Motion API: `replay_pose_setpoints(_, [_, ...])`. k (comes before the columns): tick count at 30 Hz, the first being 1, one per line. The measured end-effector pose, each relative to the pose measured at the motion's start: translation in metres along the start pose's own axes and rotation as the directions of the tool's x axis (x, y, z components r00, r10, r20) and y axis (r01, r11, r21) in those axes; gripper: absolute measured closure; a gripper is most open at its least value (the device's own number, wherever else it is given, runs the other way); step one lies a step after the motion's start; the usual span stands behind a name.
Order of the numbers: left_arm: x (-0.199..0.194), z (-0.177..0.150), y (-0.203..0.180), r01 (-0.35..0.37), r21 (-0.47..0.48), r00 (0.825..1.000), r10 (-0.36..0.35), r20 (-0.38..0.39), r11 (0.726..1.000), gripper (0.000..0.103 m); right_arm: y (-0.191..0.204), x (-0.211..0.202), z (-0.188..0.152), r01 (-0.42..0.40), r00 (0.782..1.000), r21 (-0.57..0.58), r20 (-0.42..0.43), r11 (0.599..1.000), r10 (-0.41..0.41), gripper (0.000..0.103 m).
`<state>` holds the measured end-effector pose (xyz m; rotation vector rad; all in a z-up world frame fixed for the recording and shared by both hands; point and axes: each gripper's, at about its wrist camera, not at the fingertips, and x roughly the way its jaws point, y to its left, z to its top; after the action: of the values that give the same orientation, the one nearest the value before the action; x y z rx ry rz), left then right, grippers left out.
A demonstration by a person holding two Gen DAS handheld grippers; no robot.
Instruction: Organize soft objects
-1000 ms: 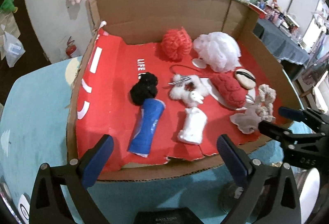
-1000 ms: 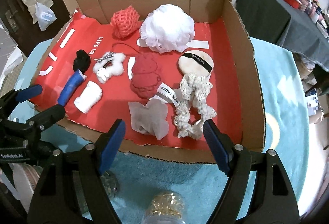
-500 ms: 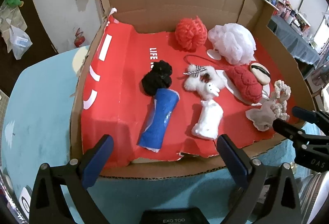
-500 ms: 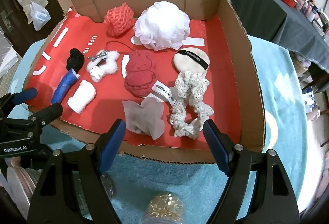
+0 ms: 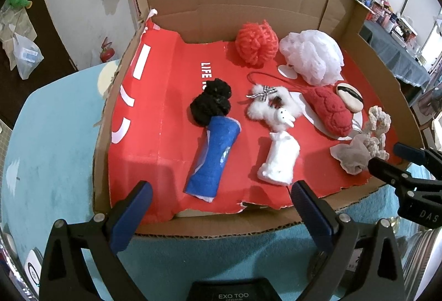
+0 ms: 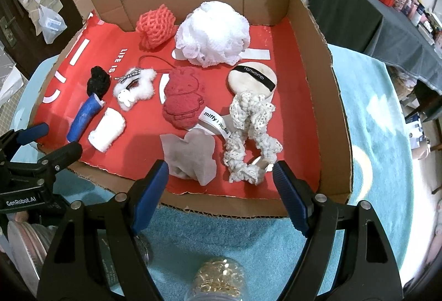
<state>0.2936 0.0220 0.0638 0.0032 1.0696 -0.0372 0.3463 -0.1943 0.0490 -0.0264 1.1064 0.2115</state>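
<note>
Plainly, both my left gripper [image 5: 219, 211] and right gripper [image 6: 219, 191] gape empty; readable are "Hanweimei" on the puff [image 6: 252, 78], "miffy" on the tag [image 6: 214, 121].

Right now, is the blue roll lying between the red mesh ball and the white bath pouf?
No, the blue roll lies near the box's front edge, touching the black pompom.

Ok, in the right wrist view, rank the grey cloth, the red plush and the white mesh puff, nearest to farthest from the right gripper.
1. grey cloth, at the box's near edge, just beyond the right gripper.
2. red plush, mid-box, behind the cloth.
3. white mesh puff, near the back wall.
</note>
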Motion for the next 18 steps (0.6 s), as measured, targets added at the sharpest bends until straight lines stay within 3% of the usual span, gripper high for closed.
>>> replay_pose_setpoints(18, [-0.0015, 0.0004, 0.0002, 0.011, -0.009, 1.0, -0.011, 0.009, 1.0, 0.001, -0.0009, -0.0026, -0.001, 0.006, 1.0, 0.0, 0.011, 1.0, -0.006, 0.026])
